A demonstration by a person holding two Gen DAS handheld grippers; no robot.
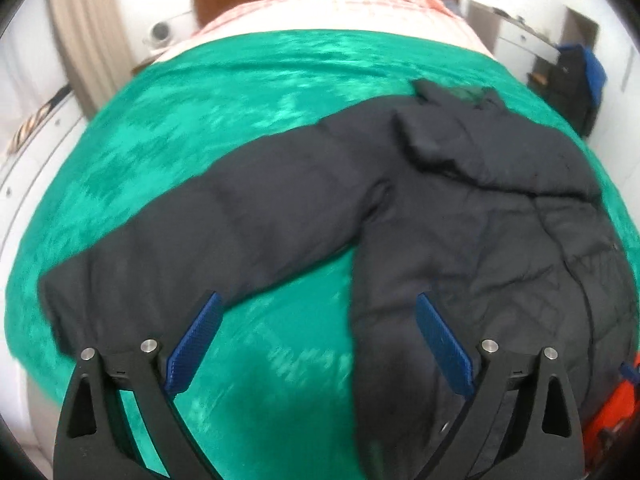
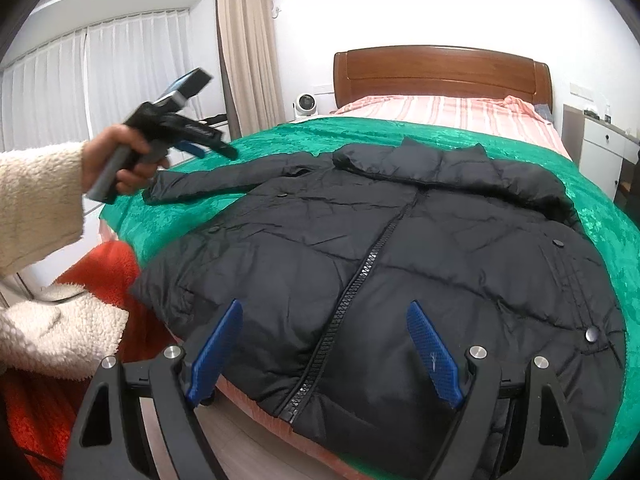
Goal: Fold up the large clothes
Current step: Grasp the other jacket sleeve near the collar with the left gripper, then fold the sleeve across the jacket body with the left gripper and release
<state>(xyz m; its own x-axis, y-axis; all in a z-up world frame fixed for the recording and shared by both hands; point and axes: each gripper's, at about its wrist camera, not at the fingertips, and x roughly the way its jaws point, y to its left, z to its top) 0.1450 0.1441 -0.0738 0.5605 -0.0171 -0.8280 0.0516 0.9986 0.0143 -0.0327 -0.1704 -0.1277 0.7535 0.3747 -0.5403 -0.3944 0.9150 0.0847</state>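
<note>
A black puffer jacket [image 1: 480,220] [image 2: 400,240] lies zipped and front up on the green blanket [image 1: 200,112] [image 2: 592,208] that covers the bed. One sleeve [image 1: 240,220] [image 2: 208,184] stretches flat out to the left. My left gripper [image 1: 318,298] hangs open above the blanket, between that sleeve's cuff and the jacket's side, with nothing between its blue pads [image 1: 196,340]. The right wrist view shows the hand [image 2: 120,160] holding it above the cuff. My right gripper [image 2: 325,304] stands open over the jacket's hem, astride the zipper [image 2: 352,292], gripping nothing.
A wooden headboard [image 2: 440,72] and a pink striped sheet [image 2: 440,112] lie beyond the blanket. Orange-red fleece [image 2: 108,268] and a cream fleece sleeve [image 2: 36,196] are at the bed's left edge. A white nightstand [image 2: 600,148] stands right, with a small fan [image 2: 306,106] and curtains [image 2: 244,48] behind.
</note>
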